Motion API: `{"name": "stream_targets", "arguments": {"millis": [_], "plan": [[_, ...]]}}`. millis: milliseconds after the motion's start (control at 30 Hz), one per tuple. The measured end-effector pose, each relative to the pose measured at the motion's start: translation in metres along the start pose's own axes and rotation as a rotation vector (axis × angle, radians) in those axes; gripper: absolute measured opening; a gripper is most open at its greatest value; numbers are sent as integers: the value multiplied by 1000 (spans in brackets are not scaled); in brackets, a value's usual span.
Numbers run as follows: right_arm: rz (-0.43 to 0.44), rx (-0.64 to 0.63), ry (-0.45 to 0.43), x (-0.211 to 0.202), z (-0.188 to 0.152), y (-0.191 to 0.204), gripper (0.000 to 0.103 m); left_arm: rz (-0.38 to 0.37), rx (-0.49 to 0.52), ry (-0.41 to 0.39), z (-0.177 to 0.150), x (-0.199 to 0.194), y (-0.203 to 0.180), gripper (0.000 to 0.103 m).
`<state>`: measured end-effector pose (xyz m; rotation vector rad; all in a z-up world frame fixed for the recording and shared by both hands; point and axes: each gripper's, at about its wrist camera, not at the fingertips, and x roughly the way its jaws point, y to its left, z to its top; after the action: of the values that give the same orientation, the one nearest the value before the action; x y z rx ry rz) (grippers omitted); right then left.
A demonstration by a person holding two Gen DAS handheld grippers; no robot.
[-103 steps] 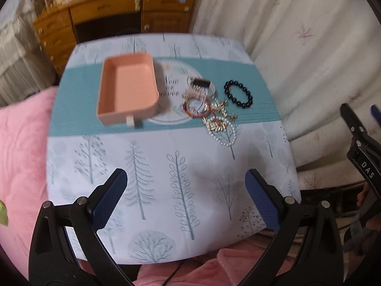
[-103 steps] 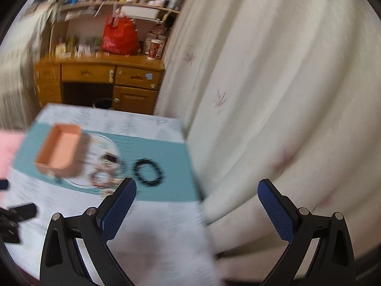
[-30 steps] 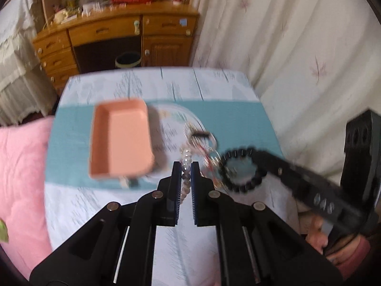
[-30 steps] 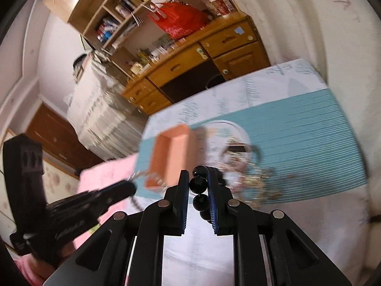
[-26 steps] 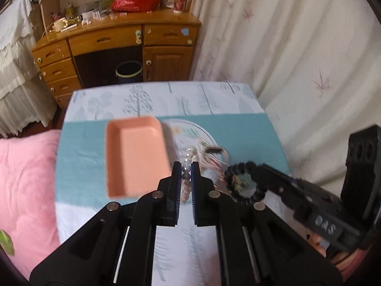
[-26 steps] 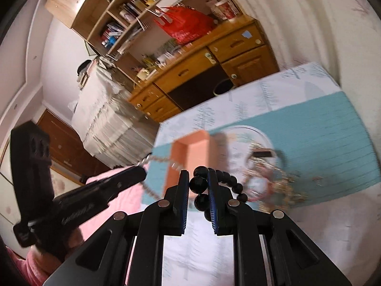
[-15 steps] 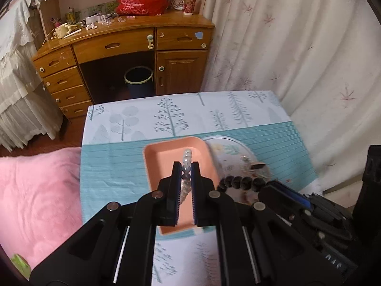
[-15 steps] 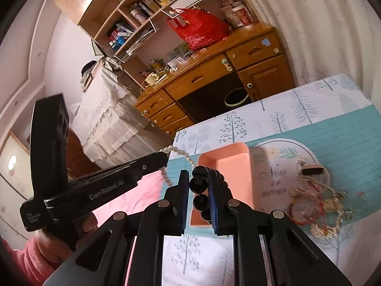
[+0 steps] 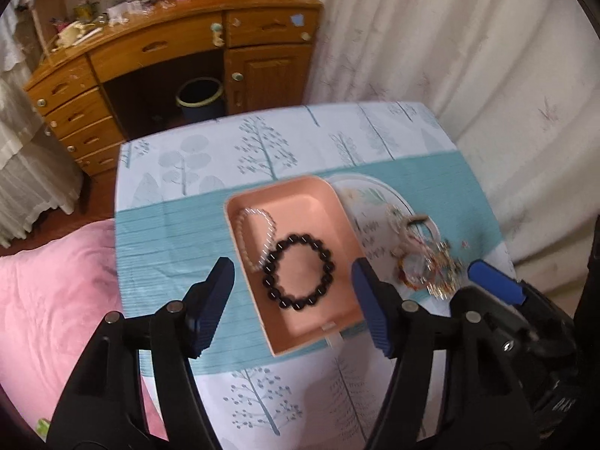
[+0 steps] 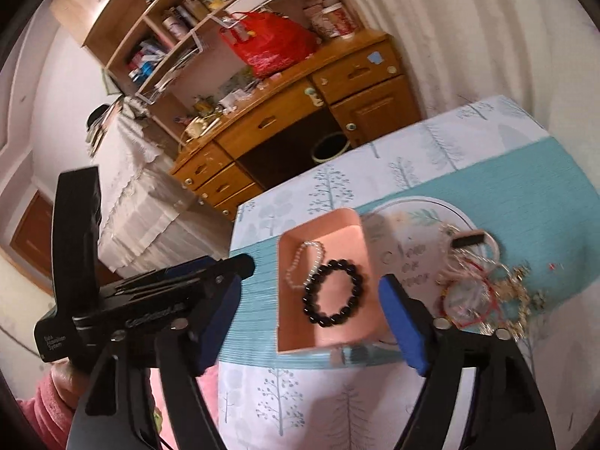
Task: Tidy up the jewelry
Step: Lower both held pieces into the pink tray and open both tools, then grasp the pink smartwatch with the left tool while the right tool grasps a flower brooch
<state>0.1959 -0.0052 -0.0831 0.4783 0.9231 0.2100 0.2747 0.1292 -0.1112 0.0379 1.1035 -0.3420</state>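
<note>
A pink tray (image 9: 339, 206) (image 10: 360, 243) sits on the teal band of the table. In it lie a black bead bracelet (image 9: 298, 272) (image 10: 333, 292) and a white pearl strand (image 9: 249, 232) (image 10: 300, 262). My left gripper (image 9: 292, 300) is open and empty above the tray's near end. My right gripper (image 10: 311, 322) is open and empty above the same tray; its blue fingertip (image 9: 495, 287) shows in the left wrist view. A tangle of red, gold and pearl jewelry (image 9: 423, 255) (image 10: 480, 285) lies right of the tray.
The table (image 9: 262, 393) wears a white tree-print cloth with a teal band. A pink blanket (image 9: 48, 300) lies at its left. A wooden desk (image 9: 168, 48) and a bin (image 9: 198, 97) stand beyond. A white curtain (image 9: 468, 56) hangs on the right.
Both grippers have opened. The pearl strand has left my left gripper and the black bracelet my right; both now lie in the pink tray.
</note>
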Motion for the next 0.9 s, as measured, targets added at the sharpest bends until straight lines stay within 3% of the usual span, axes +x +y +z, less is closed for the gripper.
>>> {"name": "stream_targets", "arguments": {"millis": [67, 200, 433, 567, 733, 900], "plan": [[-16, 17, 2, -1, 1, -18, 88, 26, 27, 8, -8, 1, -8, 64], [-87, -8, 28, -10, -19, -29, 88, 145, 129, 17, -28, 6, -33, 64], [-211, -130, 65, -32, -74, -88, 88, 117, 180, 71, -66, 16, -69, 64], [-289, -209, 84, -43, -106, -103, 88, 111, 215, 104, -87, 28, -92, 64], [-359, -336, 134, -47, -128, -131, 88, 158, 260, 207, -106, 48, -122, 64], [-389, -455, 199, -47, -137, -162, 88, 125, 218, 311, -106, 62, -141, 64]]}}
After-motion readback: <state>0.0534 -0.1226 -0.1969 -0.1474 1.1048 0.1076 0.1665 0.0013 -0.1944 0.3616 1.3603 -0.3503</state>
